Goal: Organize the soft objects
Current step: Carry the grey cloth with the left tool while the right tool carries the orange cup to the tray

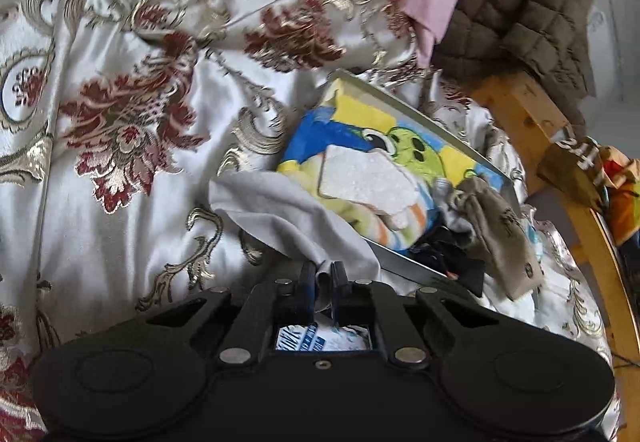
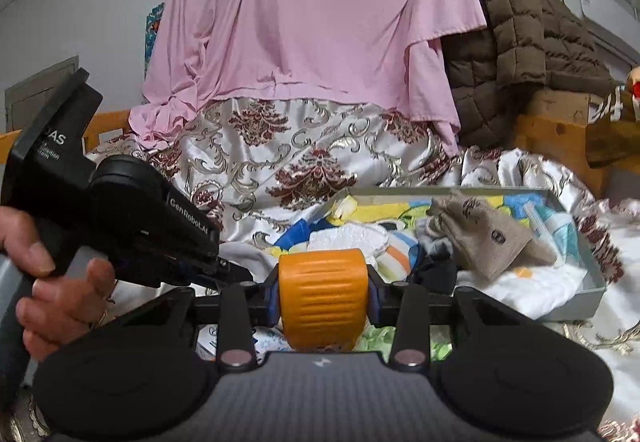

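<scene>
White satin bedspread [image 1: 120,201]: maroon and gold floral scrollwork. Draped cotton sheet [image 2: 320,21]: plain pink. Quilted puffer jacket [image 2: 516,37]: brown. Ribbed foam block [image 2: 323,298]: orange. Knitted sock [image 2: 480,238]: taupe, dark motifs.

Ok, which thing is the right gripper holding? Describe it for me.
On the floral satin bedspread, just in front of the shallow grey tray, the right gripper clamps a ribbed orange foam roll. It is the only plain orange cylinder among the flat cloths.
</scene>
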The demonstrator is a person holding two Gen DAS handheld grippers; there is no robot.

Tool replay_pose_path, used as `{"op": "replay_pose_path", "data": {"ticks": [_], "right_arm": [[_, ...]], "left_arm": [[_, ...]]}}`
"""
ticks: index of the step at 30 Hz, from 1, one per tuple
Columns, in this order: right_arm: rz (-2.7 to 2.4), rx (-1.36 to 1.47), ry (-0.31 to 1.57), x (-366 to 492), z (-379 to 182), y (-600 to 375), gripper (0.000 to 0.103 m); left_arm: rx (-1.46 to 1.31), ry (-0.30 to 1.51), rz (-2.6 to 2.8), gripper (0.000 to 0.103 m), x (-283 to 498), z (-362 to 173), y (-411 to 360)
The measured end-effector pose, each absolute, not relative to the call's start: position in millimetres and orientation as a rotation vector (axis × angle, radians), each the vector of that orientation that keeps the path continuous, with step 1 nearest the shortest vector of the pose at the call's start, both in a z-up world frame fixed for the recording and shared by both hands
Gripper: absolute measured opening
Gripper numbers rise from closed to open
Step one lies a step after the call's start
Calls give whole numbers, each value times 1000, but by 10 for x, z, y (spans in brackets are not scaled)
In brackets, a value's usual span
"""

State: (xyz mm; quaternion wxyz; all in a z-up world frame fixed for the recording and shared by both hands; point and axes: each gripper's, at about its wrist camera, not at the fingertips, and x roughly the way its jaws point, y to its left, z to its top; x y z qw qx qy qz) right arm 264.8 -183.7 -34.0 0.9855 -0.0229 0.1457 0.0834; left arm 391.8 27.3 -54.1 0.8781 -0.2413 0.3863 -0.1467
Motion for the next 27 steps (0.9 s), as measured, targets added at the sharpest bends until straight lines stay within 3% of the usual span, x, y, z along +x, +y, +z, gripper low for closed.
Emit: {"op": "replay_pose_path", "data": {"ticks": [10,27], "right_arm": [[153,-78,237,2531,-204,-1855,43],[159,-48,172,2214,91,-2032,43]], "left_arm": [[-303,626,-291,6,3585,-203,43],[-321,584,-348,6,2891,222,-96]]}}
